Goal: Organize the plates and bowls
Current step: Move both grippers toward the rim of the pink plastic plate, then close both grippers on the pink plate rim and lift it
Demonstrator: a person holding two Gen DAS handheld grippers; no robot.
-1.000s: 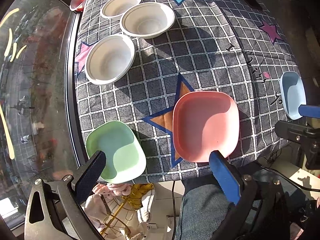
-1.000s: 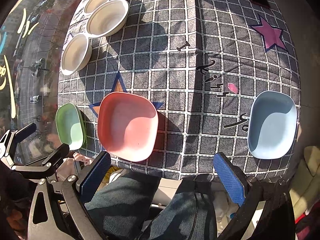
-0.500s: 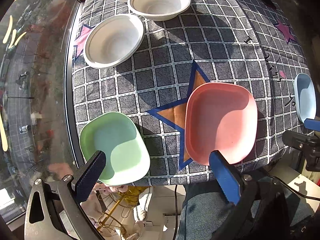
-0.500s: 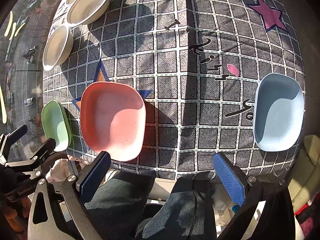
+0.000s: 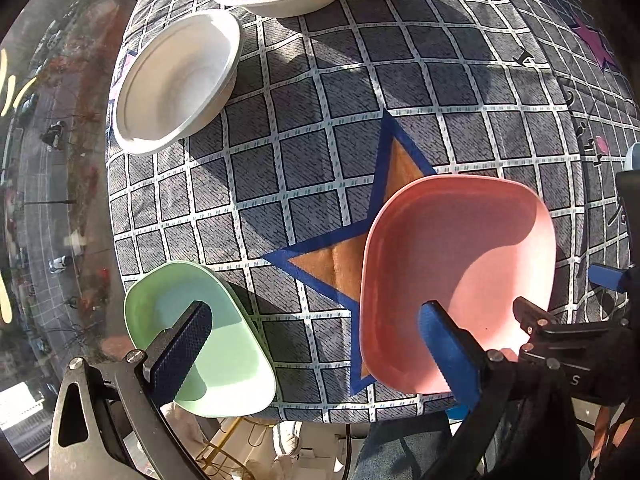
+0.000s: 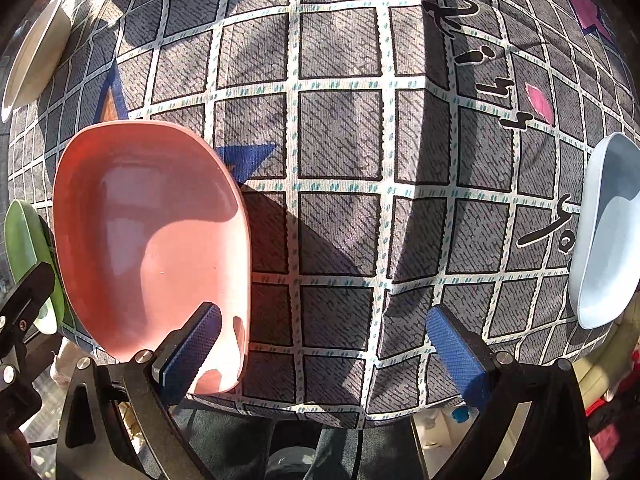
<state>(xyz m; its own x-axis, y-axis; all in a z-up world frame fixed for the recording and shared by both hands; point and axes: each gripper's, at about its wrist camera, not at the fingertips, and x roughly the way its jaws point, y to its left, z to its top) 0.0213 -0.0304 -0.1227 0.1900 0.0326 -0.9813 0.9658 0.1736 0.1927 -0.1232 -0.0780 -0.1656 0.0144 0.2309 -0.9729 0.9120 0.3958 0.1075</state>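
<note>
Both tongs, left gripper [image 5: 312,340] and right gripper [image 6: 324,342], are held wide open and empty. At 7 o'clock the green plate [image 5: 224,364] and at 4 o'clock the pink plate [image 5: 460,280] are set on the table edge; white bowls [image 5: 176,80] are found at 11. A plate could be tipped off the edge if its overhanging rim is nudged.

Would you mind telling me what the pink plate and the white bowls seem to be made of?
The pink plate looks like smooth moulded plastic with a satin finish: even colour, rounded rim, soft glare in the sun. The white bowls look like pressed paper or pulp, though thin plastic is possible: matte off-white, thin rolled rim, faint stepped rings inside.
</note>
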